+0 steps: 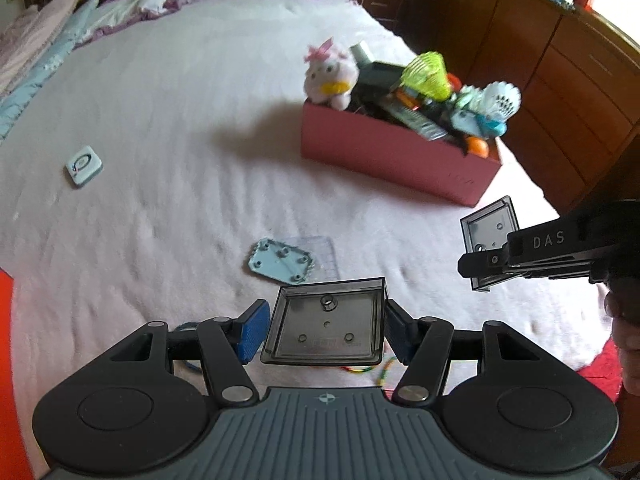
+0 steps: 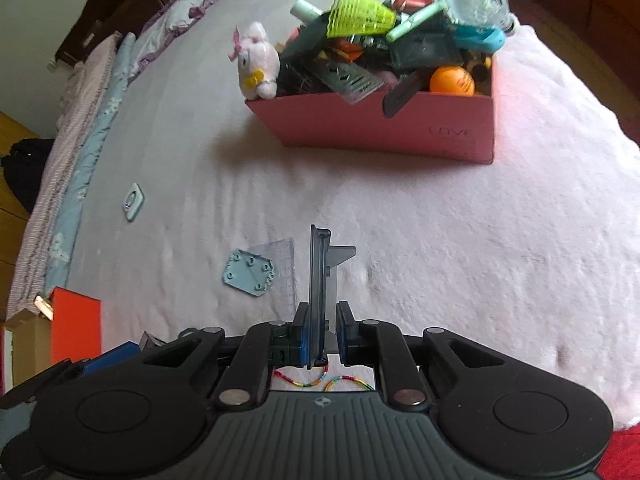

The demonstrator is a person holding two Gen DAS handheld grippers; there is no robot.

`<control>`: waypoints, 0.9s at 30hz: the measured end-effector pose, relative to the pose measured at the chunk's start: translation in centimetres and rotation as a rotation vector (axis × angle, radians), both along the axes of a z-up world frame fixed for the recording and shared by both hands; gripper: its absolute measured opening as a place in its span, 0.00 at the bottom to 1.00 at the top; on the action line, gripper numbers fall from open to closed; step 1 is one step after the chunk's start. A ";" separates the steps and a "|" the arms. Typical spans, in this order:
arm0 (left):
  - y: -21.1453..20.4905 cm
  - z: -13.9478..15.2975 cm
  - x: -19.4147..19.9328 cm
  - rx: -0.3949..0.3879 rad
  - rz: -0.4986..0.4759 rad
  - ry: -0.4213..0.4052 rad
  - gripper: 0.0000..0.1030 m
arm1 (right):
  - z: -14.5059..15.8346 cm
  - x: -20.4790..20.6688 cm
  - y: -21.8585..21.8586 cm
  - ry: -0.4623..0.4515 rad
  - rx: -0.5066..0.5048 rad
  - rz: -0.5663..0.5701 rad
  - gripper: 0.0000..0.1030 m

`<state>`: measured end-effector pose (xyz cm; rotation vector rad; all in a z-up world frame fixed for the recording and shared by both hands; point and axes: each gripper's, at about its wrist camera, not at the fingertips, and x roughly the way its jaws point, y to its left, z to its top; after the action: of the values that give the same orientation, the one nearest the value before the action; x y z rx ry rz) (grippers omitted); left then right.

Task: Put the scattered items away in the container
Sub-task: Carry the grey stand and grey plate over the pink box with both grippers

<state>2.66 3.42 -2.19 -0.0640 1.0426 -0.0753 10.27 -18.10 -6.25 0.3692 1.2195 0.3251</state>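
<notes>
Both grippers carry smoky plastic lids, left gripper (image 1: 326, 330) jaws pinching one lid (image 1: 326, 322) flat, right gripper (image 2: 322, 334) clamping another lid (image 2: 320, 292) edge-on, pink box (image 2: 400, 128) at one o'clock already heaped, so either could slide off.

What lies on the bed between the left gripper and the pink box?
Only the pale blue plate on a clear sheet, just beyond the left gripper; then bare blanket up to the pink box, in the left wrist view.
</notes>
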 end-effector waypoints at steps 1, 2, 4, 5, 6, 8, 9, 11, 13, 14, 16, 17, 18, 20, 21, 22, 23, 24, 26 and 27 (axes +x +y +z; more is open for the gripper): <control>-0.4 0.5 -0.1 0.003 -0.002 -0.005 0.59 | 0.3 -0.1 -0.5 -0.006 0.005 0.000 0.14; -0.8 1.0 -0.2 0.009 -0.006 -0.012 0.59 | 0.7 -0.2 -1.1 -0.011 0.012 -0.001 0.14; -1.9 1.9 -0.1 0.023 -0.017 -0.025 0.59 | 1.1 -0.3 -2.2 -0.017 0.023 -0.001 0.14; -2.4 2.2 0.0 0.027 -0.020 -0.031 0.59 | 1.1 -0.4 -2.8 -0.015 0.023 -0.001 0.14; -2.8 2.6 0.2 0.028 -0.019 -0.036 0.59 | 1.0 -0.4 -3.3 -0.013 0.023 -0.001 0.14; -3.7 3.3 0.5 0.027 -0.014 -0.046 0.59 | 1.0 -0.4 -4.6 -0.002 0.024 -0.002 0.14; -4.2 3.7 0.8 0.026 -0.011 -0.051 0.59 | 0.9 -0.4 -5.1 0.006 0.025 -0.001 0.14; -5.0 4.3 1.3 0.026 -0.011 -0.062 0.59 | 0.7 -0.4 -6.0 0.018 0.022 0.002 0.14; -5.7 4.9 2.0 0.033 -0.023 -0.073 0.59 | 0.4 -0.5 -6.7 0.028 0.018 0.004 0.14; -6.0 5.1 2.4 0.041 -0.035 -0.077 0.59 | 0.3 -0.5 -7.1 0.034 0.021 -0.002 0.14; -6.6 5.5 3.2 0.057 -0.060 -0.085 0.59 | 0.2 -0.6 -7.7 0.044 0.027 -0.015 0.14; -6.9 5.6 3.7 0.063 -0.072 -0.089 0.59 | 0.2 -0.5 -7.9 0.043 0.031 -0.022 0.14; -7.1 5.7 4.2 0.066 -0.082 -0.091 0.59 | 0.2 -0.5 -8.0 0.042 0.035 -0.030 0.14; -7.6 5.9 5.2 0.067 -0.100 -0.095 0.59 | 0.4 -0.4 -8.4 0.038 0.044 -0.045 0.14; -7.8 5.9 5.7 0.069 -0.111 -0.097 0.59 | 0.5 -0.2 -8.6 0.037 0.048 -0.053 0.14; -8.0 6.0 6.3 0.069 -0.122 -0.100 0.59 | 0.6 0.0 -8.7 0.037 0.053 -0.061 0.14; -8.2 6.0 6.8 0.069 -0.133 -0.103 0.59 | 0.7 0.2 -8.9 0.037 0.057 -0.069 0.14; -8.4 6.0 7.3 0.069 -0.143 -0.105 0.59 | 0.8 0.5 -9.1 0.038 0.062 -0.079 0.14; -8.7 5.9 8.5 0.068 -0.163 -0.108 0.59 | 1.0 1.1 -9.6 0.036 0.064 -0.098 0.14; -8.8 5.8 9.2 0.066 -0.169 -0.109 0.59 | 1.1 1.4 -9.8 0.034 0.063 -0.108 0.14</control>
<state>11.82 -5.33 3.65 0.0880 0.9396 -0.1958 11.68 -27.91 -5.12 0.4950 1.2193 0.2655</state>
